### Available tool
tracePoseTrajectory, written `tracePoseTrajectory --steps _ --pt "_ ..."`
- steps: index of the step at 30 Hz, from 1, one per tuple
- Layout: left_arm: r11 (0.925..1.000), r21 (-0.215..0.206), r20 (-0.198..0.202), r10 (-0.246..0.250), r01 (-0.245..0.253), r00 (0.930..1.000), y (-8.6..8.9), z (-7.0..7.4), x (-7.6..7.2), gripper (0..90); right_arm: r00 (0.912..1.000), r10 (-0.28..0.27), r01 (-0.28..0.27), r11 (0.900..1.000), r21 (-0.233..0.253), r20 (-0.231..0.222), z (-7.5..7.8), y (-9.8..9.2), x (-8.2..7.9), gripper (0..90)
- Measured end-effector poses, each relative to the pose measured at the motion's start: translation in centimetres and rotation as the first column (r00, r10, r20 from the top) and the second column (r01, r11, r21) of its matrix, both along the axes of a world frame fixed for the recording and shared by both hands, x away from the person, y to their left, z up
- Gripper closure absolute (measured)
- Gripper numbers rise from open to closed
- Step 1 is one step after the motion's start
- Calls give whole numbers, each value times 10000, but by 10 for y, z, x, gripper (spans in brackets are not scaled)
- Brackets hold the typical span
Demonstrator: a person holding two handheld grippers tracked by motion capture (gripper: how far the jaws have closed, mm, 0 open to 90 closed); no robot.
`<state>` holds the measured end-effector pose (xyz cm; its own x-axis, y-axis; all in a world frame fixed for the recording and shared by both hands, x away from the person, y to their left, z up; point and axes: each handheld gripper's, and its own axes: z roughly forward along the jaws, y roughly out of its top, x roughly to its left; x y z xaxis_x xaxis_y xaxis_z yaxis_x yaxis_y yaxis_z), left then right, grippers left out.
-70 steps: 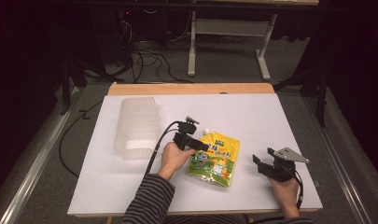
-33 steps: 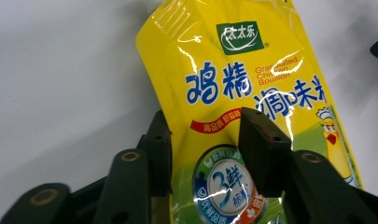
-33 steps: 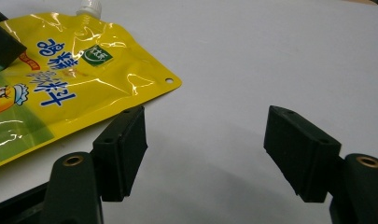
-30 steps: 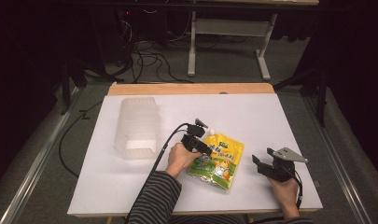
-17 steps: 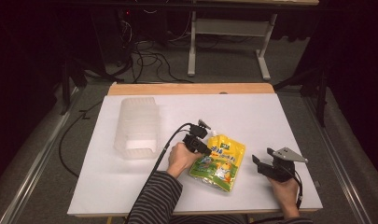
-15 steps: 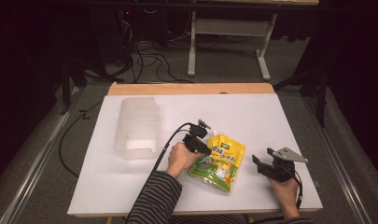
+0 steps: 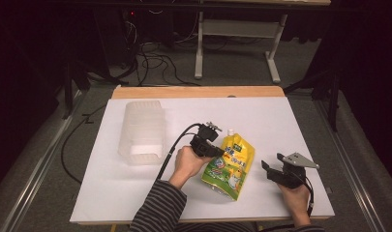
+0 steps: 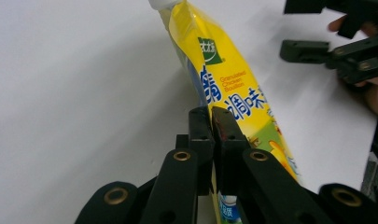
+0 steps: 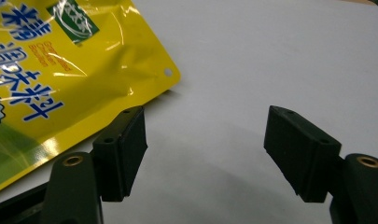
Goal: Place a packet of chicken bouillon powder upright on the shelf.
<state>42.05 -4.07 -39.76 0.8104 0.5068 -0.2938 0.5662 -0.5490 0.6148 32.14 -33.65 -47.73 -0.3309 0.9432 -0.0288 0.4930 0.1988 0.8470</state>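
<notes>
Left gripper (image 8: 211, 122) is clenched on the edge of the yellow pouch (image 7: 231, 164), which lies on the white table (image 7: 280, 121) between both hands, while right gripper (image 9: 205, 149) waits released just beside it

Left tool (image 8: 212, 122) clamps the yellow pouch's (image 8: 233, 88) edge — white table (image 8: 74, 93) beneath.

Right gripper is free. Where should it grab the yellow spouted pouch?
Probably the flat sealed edge of the yellow spouted pouch facing the right gripper, coming in level from the pouch's right: that edge is thin, and the left gripper already pinches the opposite edge.
</notes>
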Motion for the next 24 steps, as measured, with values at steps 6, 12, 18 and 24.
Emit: tracePoseTrajectory --steps 6,12,18,24 --pt "9999 -115 753 -113 122 9971 5 21 -9 885 10000 -21 21 10000 -80 -12 0 1 0 304" --pt "9999 -68 1198 -87 96 9928 15 36 -12 890 10000 -49 49 10000 -68 -1 0 0 0 303" --pt "9999 -89 1529 108 -96 9882 28 49 -14 890 10000 -43 43 10000 -63 -1 0 0 0 303" --pt "9991 -96 1867 414 -404 9815 46 59 -14 892 10000 -51 51 10000 -68 -4 0 1 0 303"
